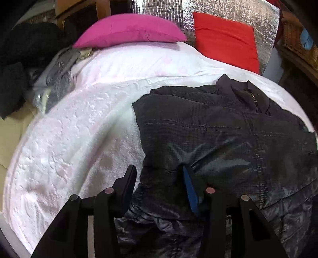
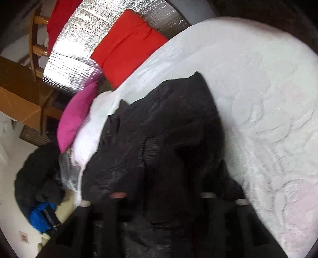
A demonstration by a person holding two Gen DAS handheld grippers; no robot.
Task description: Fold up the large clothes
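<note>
one black jacket [image 1: 228, 142] lies spread on the bed [image 1: 83, 127], its collar and zipper toward the pillows, its shiny hem bunched at the near edge. going left to right in the left wrist view: one heap of dark and grey clothes [image 1: 33, 65] at the bed's left side, one pink pillow [image 1: 129, 31] at the head, one red pillow [image 1: 226, 39] leaning on a silver foil panel [image 1: 155, 12], and one wicker basket [image 1: 298, 39] at the far right. the left tongs [image 1: 159, 174] stand apart over the jacket's left hem; the left finger is above the white cover, the blue-padded right finger presses into the fabric, nothing clamped between them. in the right wrist view the right tongs [image 2: 163, 196] are buried in dark jacket [image 2: 163, 139] fabric and blur, so i cannot tell whether they are apart or together. the bed wears a white textured cover with faint pink patches. wooden furniture [image 2: 21, 99] and a blue item [image 2: 39, 216] sit at the left of that view.
</note>
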